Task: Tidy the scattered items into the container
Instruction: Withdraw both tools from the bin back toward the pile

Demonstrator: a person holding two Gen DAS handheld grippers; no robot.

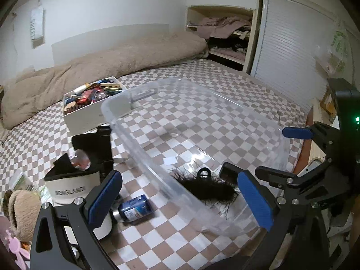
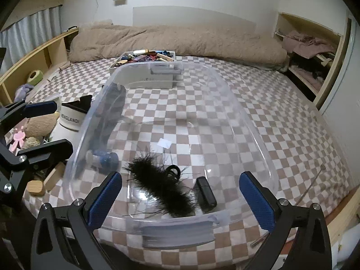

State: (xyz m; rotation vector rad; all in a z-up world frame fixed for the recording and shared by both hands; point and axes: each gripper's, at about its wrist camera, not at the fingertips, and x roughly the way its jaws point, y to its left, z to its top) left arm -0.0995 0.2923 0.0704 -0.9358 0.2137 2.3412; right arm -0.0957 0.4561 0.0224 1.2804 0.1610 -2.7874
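Plush and paper clutter sits heaped at the far left of the checkered bed [image 2: 281,121]: a tan plush toy [image 1: 22,211], a pink bunny-shaped piece [image 2: 18,138] and a white MENGLAND cup [image 1: 69,186] holding dark items. Just right of it, the left gripper [image 1: 180,198] hangs with its jaws spread wide and nothing between them, a blue bottle [image 1: 135,208] lying on its side close to its left pad, outside the bin wall. Next comes the clear plastic container [image 2: 254,121], already holding a black feathery piece [image 2: 162,189], a black clip [image 2: 172,171] and a small black box [image 2: 205,193] near its front end. Over that near rim the right gripper [image 2: 180,200] is likewise wide open and empty. Sorting looks only partly done; the likely next move is the left gripper dropping onto the bottle, closing across its body, then lifting it over the wall.
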